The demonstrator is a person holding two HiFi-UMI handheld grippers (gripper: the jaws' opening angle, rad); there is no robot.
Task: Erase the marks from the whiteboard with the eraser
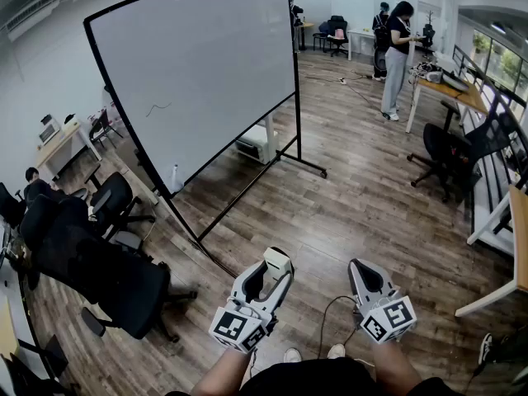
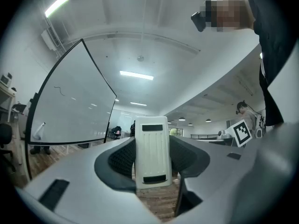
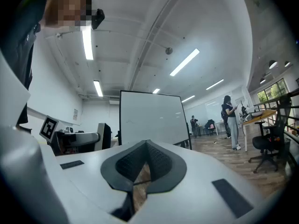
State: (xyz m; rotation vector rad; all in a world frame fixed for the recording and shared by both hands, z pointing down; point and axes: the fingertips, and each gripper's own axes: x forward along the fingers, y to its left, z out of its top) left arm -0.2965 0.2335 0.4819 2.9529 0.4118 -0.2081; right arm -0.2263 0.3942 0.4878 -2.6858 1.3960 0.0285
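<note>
**A:** Far left first: black office chairs (image 1: pixel 99 262) bunched together and cut off by the frame edge, so I can't give a firm count.

**B:** And the board?

**A:** One whiteboard (image 1: pixel 202 73) on a black stand, left of centre and well apart from both grippers. One thin squiggle (image 1: pixel 157 106) sits on its left part (faint, the only mark I can make out). A small white thing (image 1: pixel 175 178) sits at its bottom edge, too small to name.

**B:** Grippers?

**A:** Two, low in the head view. The left gripper (image 1: pixel 275 269) is clamped on the one eraser (image 2: pixel 150 155), a white ribbed block standing upright between the dark pads. The right gripper (image 1: pixel 360 269) has its jaws pressed together, with nothing between them.

**B:** Far right?

**A:** One person (image 1: pixel 396 56) stands beside a desk (image 1: pixel 450 91) at the back of the room. A second figure behind them is hard to make out. There's another black chair (image 1: pixel 445 151) nearer, and a table corner is cut off at the edge.
</note>
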